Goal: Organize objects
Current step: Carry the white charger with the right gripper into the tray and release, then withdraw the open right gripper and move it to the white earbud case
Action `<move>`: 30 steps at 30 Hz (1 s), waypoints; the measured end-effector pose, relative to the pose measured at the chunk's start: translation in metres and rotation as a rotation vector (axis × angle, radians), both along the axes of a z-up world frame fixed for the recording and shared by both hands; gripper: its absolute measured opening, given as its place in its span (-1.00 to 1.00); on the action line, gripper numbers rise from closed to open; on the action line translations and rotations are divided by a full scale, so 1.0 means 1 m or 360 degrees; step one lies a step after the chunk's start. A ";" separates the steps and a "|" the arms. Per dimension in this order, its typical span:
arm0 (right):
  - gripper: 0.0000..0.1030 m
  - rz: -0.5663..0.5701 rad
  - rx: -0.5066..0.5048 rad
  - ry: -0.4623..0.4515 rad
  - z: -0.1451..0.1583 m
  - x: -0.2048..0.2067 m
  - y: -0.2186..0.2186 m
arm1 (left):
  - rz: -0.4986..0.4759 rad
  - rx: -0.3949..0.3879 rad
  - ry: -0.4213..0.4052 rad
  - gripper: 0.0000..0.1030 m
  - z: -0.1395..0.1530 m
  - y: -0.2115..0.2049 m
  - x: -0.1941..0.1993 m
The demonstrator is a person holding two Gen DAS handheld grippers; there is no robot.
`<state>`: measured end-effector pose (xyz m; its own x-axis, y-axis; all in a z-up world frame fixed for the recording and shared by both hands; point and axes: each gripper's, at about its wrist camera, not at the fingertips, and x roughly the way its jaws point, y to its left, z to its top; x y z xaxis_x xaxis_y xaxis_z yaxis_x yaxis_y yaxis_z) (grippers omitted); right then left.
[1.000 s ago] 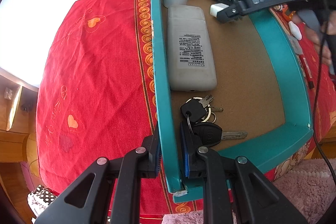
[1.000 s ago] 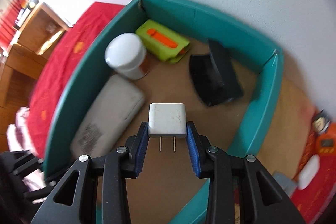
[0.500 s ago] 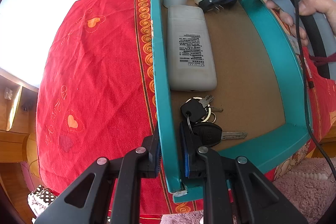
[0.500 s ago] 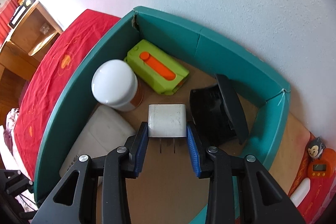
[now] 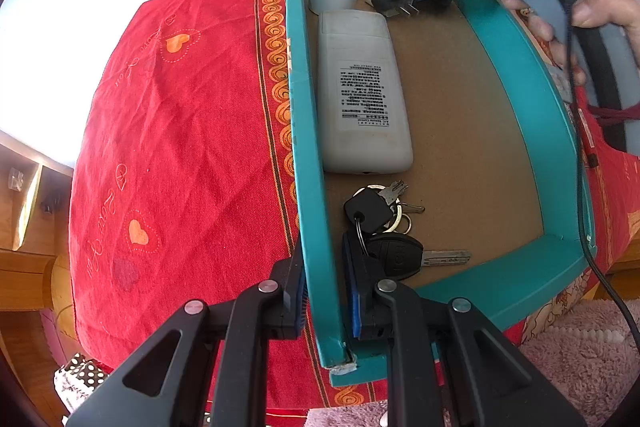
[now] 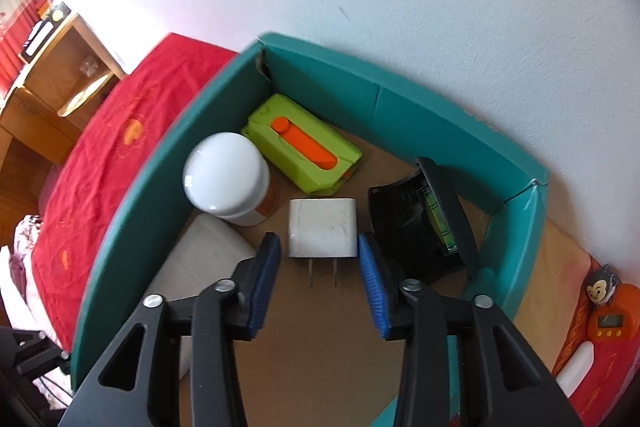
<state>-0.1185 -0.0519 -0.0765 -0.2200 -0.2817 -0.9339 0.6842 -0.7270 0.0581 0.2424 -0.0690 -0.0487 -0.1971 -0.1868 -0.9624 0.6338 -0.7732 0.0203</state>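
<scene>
- Lying flat on the cardboard floor of the teal box (image 6: 400,107), the white plug adapter (image 6: 322,227) sits at the far end with its two metal prongs pointing back toward the right gripper (image 6: 320,259) — it looks released, no longer carried.
- Judging by its look, the adapter is small, light and rigid, with smooth, slightly slippery plastic faces; the best hold is across its two flat sides (never on the thin prongs, which could bend or slip).
- The right gripper's jaws have just been opening: the blue pads stand a little clear of the adapter on either side, with the adapter between them but unpressed.
- Close around the adapter are a white-lidded jar (image 6: 228,179) to its left, a lime-green case (image 6: 304,151) with an orange slider behind it, and a black open-lidded box (image 6: 416,227) to its right — a tight slot, so a straight pull-back seems safest to me.
- Along the left wall lies a grey remote control (image 5: 364,91), face down, and nearer the left gripper (image 5: 324,287) a bunch of keys (image 5: 384,227).
- The left gripper is clamped on the box's left wall near its front corner, one pad outside and one inside, steadying the box on the red cloth (image 5: 180,127).
- Outside the box, on the right, a small orange timer (image 6: 608,319) waits on the cloth.
</scene>
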 end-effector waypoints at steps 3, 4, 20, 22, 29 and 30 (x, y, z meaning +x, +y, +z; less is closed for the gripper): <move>-0.03 0.0025 -0.0042 0.0062 0.017 0.008 0.007 | 0.0002 0.0001 0.0002 -0.72 0.001 -0.002 0.002; -0.03 0.0026 -0.0051 0.0078 0.023 0.011 0.011 | 0.0003 0.0001 0.0003 -0.72 0.001 -0.002 0.001; -0.03 -0.0434 -0.0128 0.0166 0.065 0.028 0.168 | 0.0011 0.0002 -0.0008 -0.72 -0.001 -0.003 -0.002; -0.02 -0.0561 -0.0111 0.0163 0.058 0.024 0.191 | 0.0010 0.0004 -0.0010 -0.72 -0.002 -0.003 -0.002; 0.08 -0.0996 -0.0086 0.0089 0.023 -0.007 0.254 | 0.0000 0.0005 -0.0024 -0.71 0.001 -0.001 -0.003; 0.12 -0.1046 -0.0086 0.0083 0.019 -0.012 0.259 | 0.0001 0.0004 -0.0025 -0.71 0.001 -0.001 -0.003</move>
<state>-0.1302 0.2071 -0.0571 -0.4069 -0.1197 -0.9056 0.1020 -0.9911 0.0851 0.2395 -0.0701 -0.0476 -0.1819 -0.1844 -0.9659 0.6338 -0.7729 0.0282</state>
